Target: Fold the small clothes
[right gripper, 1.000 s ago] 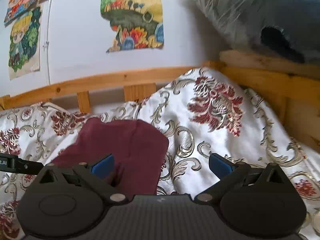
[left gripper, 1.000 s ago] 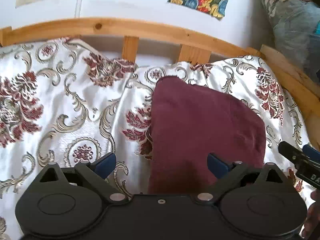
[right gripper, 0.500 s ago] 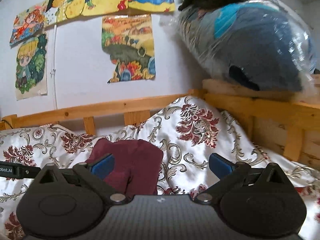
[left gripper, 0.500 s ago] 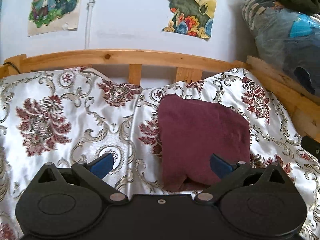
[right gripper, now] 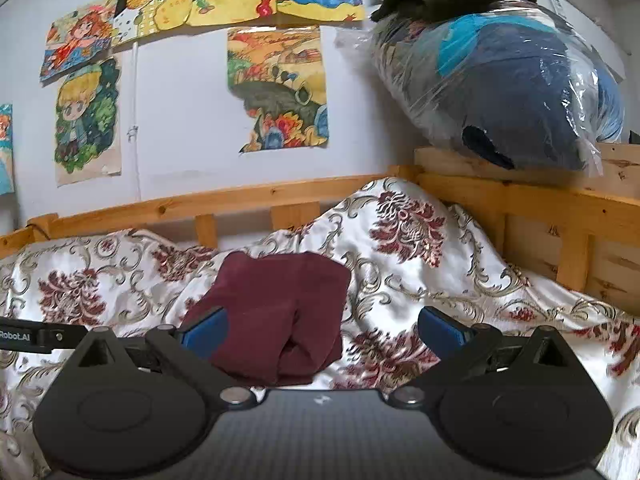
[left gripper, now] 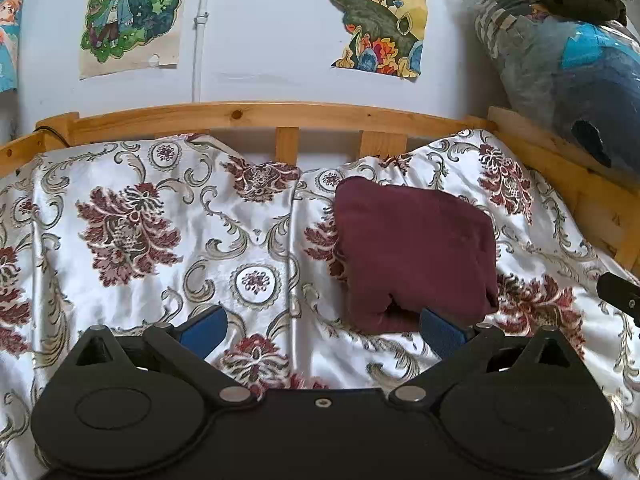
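- Garment [left gripper: 414, 252], maroon, folded into a soft pad on the bedspread [left gripper: 168, 240], near the wooden bed frame [left gripper: 248, 114].
- Likely light, limp, floppy; best pinched at a folded edge.
- Left gripper [left gripper: 322, 326] and right gripper [right gripper: 322, 326]: spread wide, holding nothing.

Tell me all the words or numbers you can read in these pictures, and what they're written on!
"Robot.AI": white letters on the black bar of the left tool, at the left edge of the right wrist view; the start may be cut off.
The drawings on the wall show no words I can read.
Nothing readable in the left wrist view.
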Motion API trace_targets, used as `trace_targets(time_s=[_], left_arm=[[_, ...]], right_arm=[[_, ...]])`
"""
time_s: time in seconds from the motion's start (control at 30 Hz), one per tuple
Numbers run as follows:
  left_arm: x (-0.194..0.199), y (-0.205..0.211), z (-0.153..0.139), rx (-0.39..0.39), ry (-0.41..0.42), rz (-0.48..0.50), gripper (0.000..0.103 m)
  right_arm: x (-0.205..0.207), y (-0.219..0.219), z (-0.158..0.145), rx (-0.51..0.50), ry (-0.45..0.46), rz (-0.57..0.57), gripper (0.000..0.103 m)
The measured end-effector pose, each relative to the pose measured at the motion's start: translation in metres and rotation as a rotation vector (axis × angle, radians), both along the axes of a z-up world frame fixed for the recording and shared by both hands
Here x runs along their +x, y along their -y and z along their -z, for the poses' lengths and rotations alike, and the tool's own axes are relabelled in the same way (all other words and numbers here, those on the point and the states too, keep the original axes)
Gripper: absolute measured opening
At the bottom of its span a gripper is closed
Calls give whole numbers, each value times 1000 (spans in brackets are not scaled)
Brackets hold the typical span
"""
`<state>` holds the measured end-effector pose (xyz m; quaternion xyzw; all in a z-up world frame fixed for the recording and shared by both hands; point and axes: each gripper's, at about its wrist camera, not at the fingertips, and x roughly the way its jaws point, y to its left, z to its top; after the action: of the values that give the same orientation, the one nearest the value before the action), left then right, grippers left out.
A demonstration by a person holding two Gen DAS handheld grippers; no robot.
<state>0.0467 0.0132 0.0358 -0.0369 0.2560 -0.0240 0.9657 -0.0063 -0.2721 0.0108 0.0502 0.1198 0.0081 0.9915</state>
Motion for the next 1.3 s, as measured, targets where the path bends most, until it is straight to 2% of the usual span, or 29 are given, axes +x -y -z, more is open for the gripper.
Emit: trace_targets(time_s=[0.33,0.67,1.3], left_arm=[[-15,-2,13,46,3,27,102],[-14,-2,18,44,-11,26,102],[-16,-1,20,49,-13,29,102]], right_arm=[[-18,-14,4,-38,-22,0,103],[-12,-15,9,-42,-61,3,103],[-11,-14,11,-39,-64,3,103]])
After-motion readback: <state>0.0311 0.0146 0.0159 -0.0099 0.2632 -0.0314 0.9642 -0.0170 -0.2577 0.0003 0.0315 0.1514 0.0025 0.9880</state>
